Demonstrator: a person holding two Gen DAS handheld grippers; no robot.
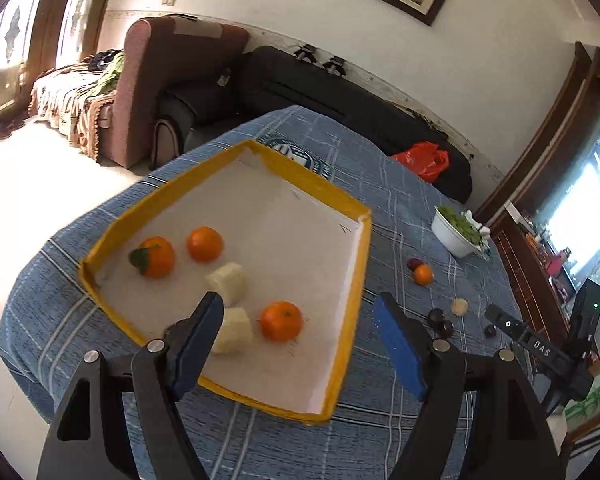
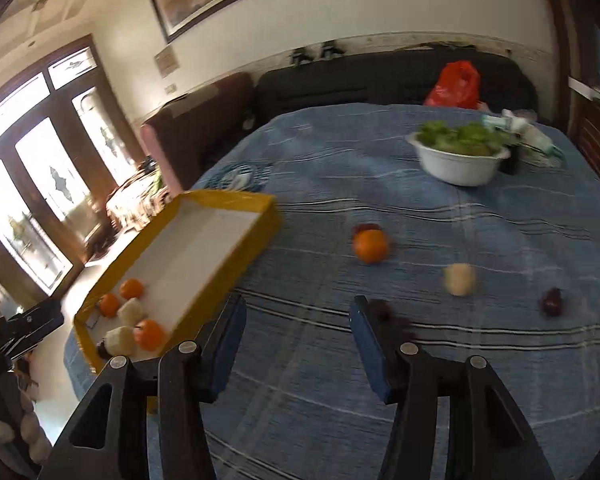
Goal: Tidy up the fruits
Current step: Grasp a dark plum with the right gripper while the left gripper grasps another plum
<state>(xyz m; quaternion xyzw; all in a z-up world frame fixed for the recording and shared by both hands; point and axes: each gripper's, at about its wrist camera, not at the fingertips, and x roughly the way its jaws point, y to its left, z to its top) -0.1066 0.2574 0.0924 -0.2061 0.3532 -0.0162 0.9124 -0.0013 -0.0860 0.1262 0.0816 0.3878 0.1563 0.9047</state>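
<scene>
While both tools are held spread and empty above the blue-clothed desk, the step in hand is judged to be the fetching of the next loose fruit for the yellow-rimmed tray. The left tool is seen parted over the near edge of the tray, nothing being gripped between its blue pads. The right tool is likewise seen released, pointed toward the fruit lying on the cloth well apart from the tray.

For the step to be done well, the right tool should be lowered squarely over a single piece, the loose orange being the plainest target, so that the pads close across its widest part. A gentle squeeze is advised, since round fruit may be expected to roll or slip. A dark fruit is seen touching or just behind that orange and should not be caught with it. The pale peeled pieces look soft and are best handled lightly.

Inside the tray, three oranges and two pale peeled chunks are counted; a small dark object may be hidden behind the left finger in the left view. On the cloth, one orange, one pale piece and about four dark fruits are counted, though blur makes that last count uncertain. A white bowl of greens is also seen.
</scene>
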